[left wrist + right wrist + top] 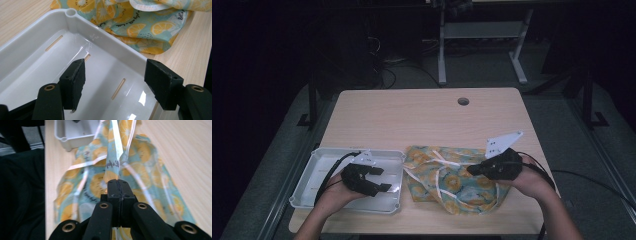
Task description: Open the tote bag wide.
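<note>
Our right gripper [117, 185], jaws pinched shut on the lemon-print fabric bag [452, 182], lifts its fold; our left gripper [381, 179] waits open over the white plastic tray [312, 162] leftward.

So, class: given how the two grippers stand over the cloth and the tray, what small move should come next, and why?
Probably carry the pinched fold toward the white tray. The right gripper is shut on the lemon-print cloth, most of which lies on the table beside the tray, while the left gripper hangs open over the tray, holding nothing.
</note>
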`<state>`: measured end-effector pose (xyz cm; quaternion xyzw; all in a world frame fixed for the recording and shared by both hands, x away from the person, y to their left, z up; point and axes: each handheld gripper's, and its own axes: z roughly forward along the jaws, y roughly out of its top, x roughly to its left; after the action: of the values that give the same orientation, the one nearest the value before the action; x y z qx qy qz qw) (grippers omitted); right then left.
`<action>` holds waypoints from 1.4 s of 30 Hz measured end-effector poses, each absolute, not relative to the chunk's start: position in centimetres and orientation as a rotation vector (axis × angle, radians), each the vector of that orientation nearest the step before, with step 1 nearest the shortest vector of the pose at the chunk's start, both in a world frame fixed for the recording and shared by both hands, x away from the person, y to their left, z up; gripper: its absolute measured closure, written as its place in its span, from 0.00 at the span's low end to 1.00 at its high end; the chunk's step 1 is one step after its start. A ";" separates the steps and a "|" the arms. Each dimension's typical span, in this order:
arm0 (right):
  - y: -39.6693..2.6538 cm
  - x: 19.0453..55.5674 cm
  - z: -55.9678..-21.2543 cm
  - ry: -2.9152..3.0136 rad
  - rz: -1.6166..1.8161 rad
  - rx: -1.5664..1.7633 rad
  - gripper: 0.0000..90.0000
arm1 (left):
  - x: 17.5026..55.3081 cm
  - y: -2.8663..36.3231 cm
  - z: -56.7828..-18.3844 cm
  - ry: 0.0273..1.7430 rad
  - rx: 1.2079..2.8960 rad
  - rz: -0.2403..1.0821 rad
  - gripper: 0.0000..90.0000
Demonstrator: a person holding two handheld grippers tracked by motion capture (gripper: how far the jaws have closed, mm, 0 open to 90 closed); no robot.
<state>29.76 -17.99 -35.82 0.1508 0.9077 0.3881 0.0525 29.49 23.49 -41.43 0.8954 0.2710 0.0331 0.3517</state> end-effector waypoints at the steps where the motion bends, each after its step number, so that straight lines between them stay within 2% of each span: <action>1: -17.9 30.0 -35.7 2.756 1.184 0.472 0.99 | 29.5 23.5 -41.5 0.701 2.317 0.083 0.37; 16: -17.1 35.4 -35.9 2.670 1.173 0.615 0.98 | 29.6 23.4 -41.8 0.686 2.326 0.076 0.36; 24: -16.4 38.6 -37.3 2.644 1.189 0.718 0.98 | 29.7 23.5 -42.0 0.688 2.339 0.068 0.36; 42: -13.8 44.6 -41.1 2.683 0.966 0.892 0.98 | 29.7 23.5 -42.1 0.686 2.338 0.055 0.36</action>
<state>44.60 -13.75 -41.10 0.2978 0.8953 0.3222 0.0769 29.74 23.53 -42.13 0.9004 0.2643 0.0211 0.3448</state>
